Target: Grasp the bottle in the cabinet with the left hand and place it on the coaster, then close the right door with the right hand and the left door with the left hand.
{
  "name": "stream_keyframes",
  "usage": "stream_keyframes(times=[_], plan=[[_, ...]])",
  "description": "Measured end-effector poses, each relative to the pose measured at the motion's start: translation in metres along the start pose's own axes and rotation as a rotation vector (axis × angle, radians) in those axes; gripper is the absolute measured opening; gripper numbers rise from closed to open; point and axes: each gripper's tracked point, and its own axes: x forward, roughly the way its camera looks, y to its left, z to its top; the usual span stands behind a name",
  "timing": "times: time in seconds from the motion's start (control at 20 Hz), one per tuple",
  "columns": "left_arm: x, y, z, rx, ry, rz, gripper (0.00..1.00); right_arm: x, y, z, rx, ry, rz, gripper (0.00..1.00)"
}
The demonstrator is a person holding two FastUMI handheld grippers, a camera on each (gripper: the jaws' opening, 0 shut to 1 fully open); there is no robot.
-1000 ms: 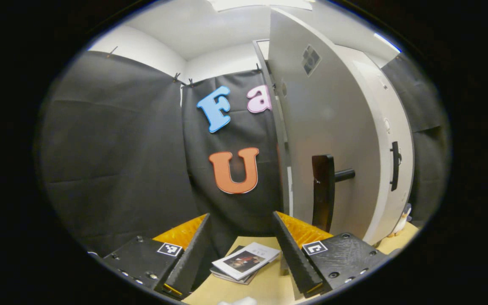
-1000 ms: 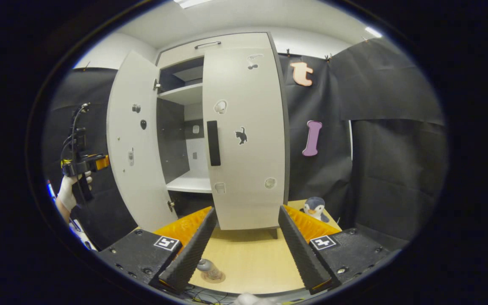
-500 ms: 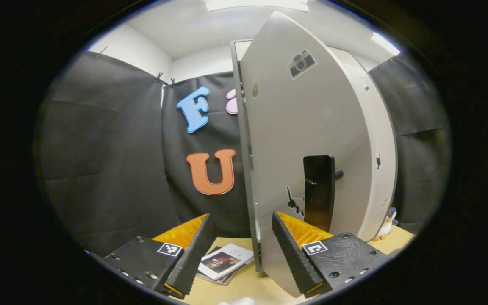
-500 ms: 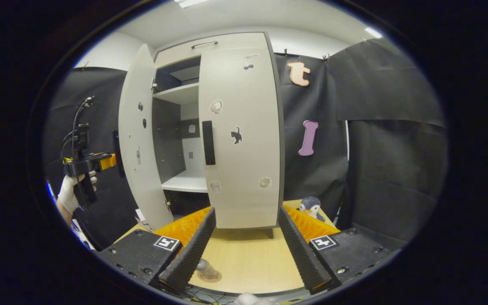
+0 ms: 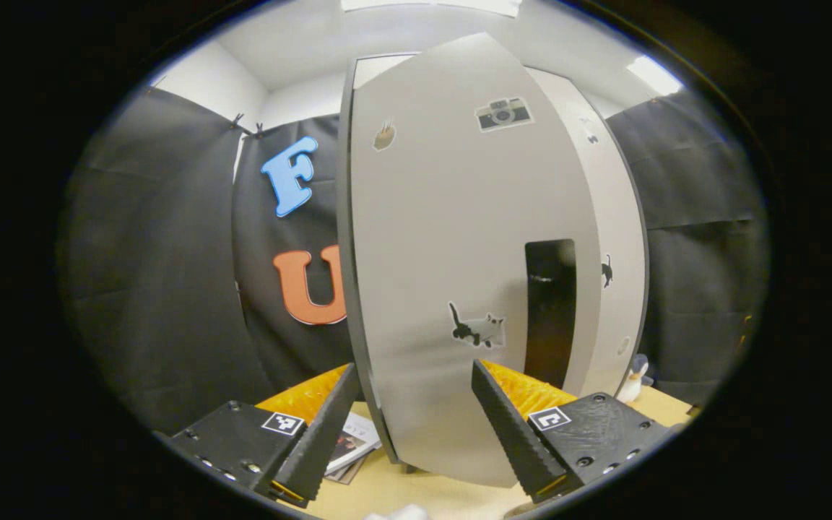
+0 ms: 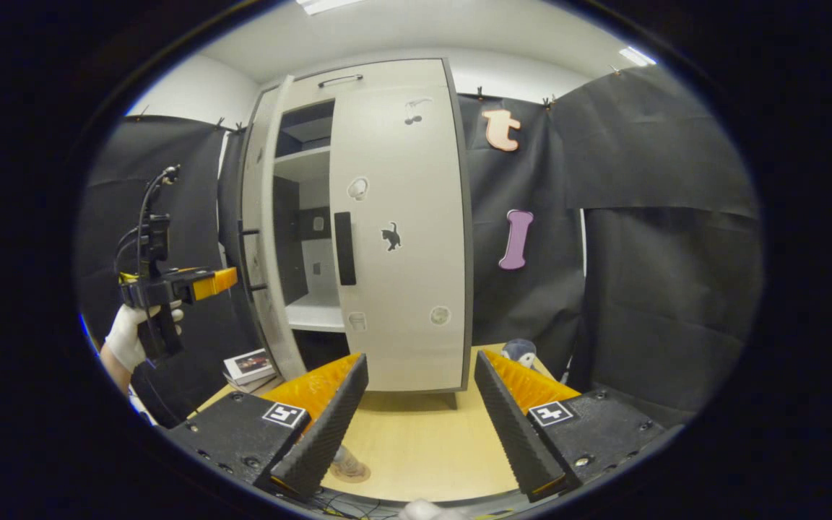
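While the left door (image 6: pixel 266 238) stands ajar, a gloved hand (image 6: pixel 129 338) holds the left hand-held gripper (image 5: pixel 410 426) level, fingers spread.

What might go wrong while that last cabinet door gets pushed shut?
1. The left door stands ajar, and the left gripper is open with the door's face close before it; a fingertip might scrape the panel or slip off it.
2. The books lie on the table near the door's foot; the closing hand could knock them.
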Motion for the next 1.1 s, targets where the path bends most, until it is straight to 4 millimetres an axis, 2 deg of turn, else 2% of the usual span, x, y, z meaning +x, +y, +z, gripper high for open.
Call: stream_keyframes(times=[0.2, 0.35, 0.65, 0.8, 1.1], plan=[[-0.006, -0.001, 0.002, -0.016, -0.001, 0.009, 0.97, 0.0, -0.005, 0.003, 0.003, -0.007, -0.013, 0.98], [-0.018, 0.002, 0.008, -0.024, -0.014, 0.019, 0.98, 0.003, -0.005, 0.007, 0.004, -0.013, -0.015, 0.98], [-0.061, -0.005, 0.014, -0.036, -0.017, -0.006, 0.97, 0.015, 0.001, 0.019, -0.01, -0.037, -0.006, 0.98], [-0.086, -0.001, 0.012, -0.004, -0.018, 0.013, 0.97, 0.021, 0.006, 0.025, -0.023, -0.049, 0.002, 0.97], [-0.128, 0.011, -0.011, 0.013, 0.021, 0.088, 0.96, 0.032, 0.019, 0.027, -0.03, -0.059, 0.024, 0.98]])
